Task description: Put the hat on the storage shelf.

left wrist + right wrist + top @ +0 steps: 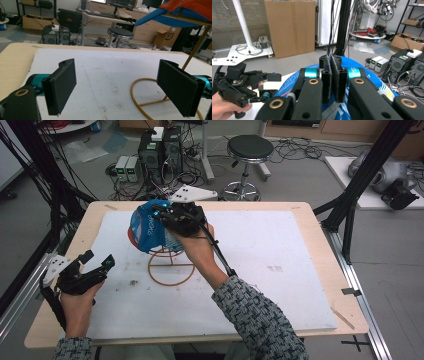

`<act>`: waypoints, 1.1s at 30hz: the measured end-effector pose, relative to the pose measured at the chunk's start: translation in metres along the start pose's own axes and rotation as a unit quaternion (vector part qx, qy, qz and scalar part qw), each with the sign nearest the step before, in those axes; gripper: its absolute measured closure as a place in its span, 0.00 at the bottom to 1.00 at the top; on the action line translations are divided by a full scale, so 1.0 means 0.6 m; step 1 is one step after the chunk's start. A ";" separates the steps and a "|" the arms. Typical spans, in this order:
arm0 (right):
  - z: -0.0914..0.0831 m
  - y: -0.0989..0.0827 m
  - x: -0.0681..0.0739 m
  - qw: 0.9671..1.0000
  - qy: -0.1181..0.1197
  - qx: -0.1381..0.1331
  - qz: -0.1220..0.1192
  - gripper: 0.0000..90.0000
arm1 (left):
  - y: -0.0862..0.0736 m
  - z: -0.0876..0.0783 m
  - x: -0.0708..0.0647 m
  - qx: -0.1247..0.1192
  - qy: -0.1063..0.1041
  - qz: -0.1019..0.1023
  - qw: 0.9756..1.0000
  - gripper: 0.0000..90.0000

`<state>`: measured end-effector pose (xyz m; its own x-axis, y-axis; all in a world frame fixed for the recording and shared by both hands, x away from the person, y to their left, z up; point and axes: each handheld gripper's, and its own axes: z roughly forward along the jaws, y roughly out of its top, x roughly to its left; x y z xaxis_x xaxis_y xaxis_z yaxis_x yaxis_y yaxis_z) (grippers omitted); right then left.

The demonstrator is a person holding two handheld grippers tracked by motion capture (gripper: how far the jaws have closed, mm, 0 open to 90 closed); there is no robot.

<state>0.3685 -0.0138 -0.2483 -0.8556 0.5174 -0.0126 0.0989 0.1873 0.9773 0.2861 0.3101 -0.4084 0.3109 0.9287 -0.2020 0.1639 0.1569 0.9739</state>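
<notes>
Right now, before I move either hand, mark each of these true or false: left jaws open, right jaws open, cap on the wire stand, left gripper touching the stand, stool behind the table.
1. The left gripper has its jaws open. True.
2. The right gripper has its jaws wide open. False: they are shut together over the blue cap.
3. The cap sits atop the gold wire stand. True.
4. The left gripper touches the stand. False: it is apart, to the stand's left.
5. A black stool stands beyond the table. True.

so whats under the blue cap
A gold wire stand holds up the blue cap; its ring base rests on the white mat. The stand's top is hidden inside the cap.
</notes>
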 end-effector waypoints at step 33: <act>-0.054 0.000 -0.042 0.996 -0.079 -0.034 0.016 0.54 | 0.002 -0.002 0.003 -0.004 0.003 -0.001 1.000 0.18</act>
<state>0.3737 -0.0540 -0.2412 -0.7619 0.6476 -0.0086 0.0863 0.1146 0.9897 0.2859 0.3124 -0.4076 0.3051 0.9302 -0.2043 0.1566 0.1626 0.9742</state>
